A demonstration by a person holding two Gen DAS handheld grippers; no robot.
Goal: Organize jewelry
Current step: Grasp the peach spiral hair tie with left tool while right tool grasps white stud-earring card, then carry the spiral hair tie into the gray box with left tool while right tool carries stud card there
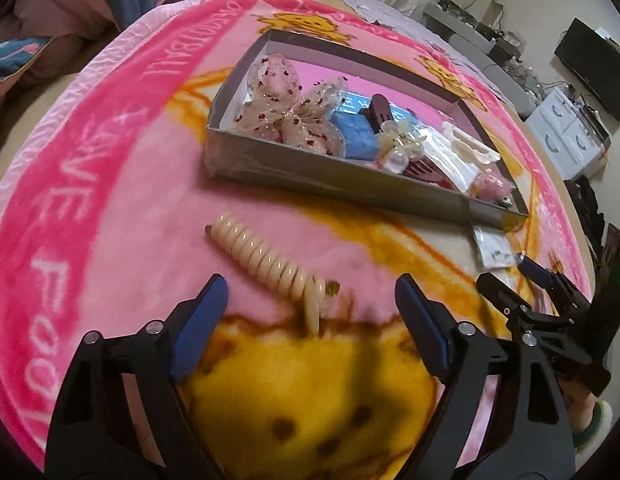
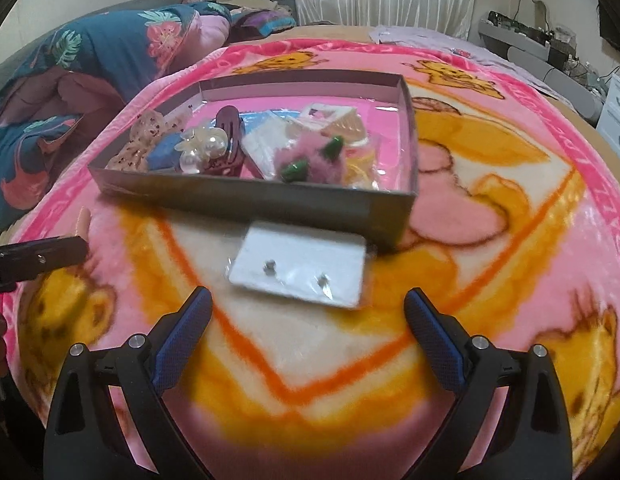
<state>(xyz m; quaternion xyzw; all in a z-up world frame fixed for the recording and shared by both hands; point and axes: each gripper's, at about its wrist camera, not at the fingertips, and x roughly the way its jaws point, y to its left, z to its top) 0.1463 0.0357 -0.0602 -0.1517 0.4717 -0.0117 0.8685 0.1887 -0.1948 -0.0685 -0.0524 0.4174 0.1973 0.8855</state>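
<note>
A cream spiral hair tie (image 1: 266, 264) lies on the pink blanket (image 1: 122, 216), in front of a shallow grey box (image 1: 310, 168). My left gripper (image 1: 312, 284) is open just above it, and the tie's near end sits between the blue pads without touching them. A white earring card (image 2: 300, 266) in a clear sleeve lies by the box's front wall (image 2: 270, 200). My right gripper (image 2: 309, 294) stands open just short of the card, holding nothing. The box holds bows, clips, a blue packet and a pink pompom.
Folded floral bedding (image 2: 90, 60) is piled at the left of the bed. White drawers (image 1: 566, 132) and electronics stand beyond the right edge. The right gripper (image 1: 506, 270) shows at the left view's right side, close to the earring card (image 1: 494, 246).
</note>
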